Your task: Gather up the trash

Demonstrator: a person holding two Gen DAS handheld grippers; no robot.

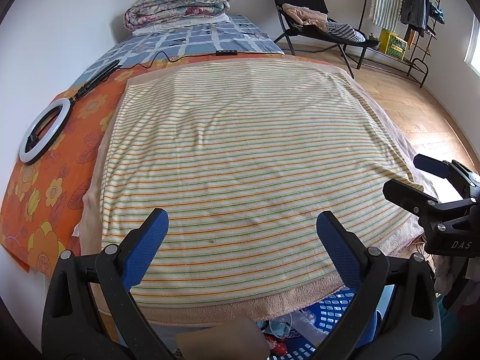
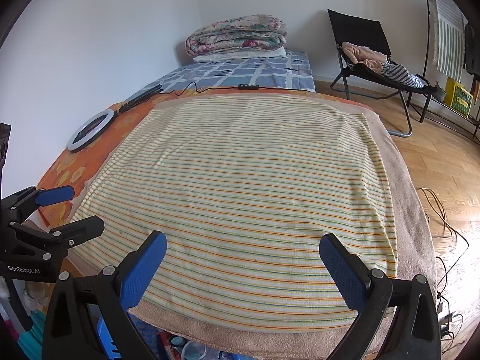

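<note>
My left gripper [image 1: 242, 225] is open and empty, held over the near edge of a striped towel [image 1: 240, 156] spread on the bed. My right gripper [image 2: 243, 247] is open and empty over the same striped towel [image 2: 240, 180]; it also shows at the right of the left wrist view [image 1: 420, 177]. The left gripper appears at the left of the right wrist view [image 2: 72, 207]. A blue basket [image 1: 333, 306] below the bed's near edge holds wrappers and mixed trash [image 1: 282, 333]; the basket also shows in the right wrist view [image 2: 108, 339]. No trash lies on the towel.
A ring light [image 1: 45, 129] with its cable lies on the orange floral sheet [image 1: 39, 204] at left. A folded quilt [image 1: 180, 3] sits at the bed's far end. A black chair [image 1: 315, 24] with clothes and a clothes rack [image 1: 414, 15] stand at right. Cables [image 2: 444, 225] lie on the wooden floor.
</note>
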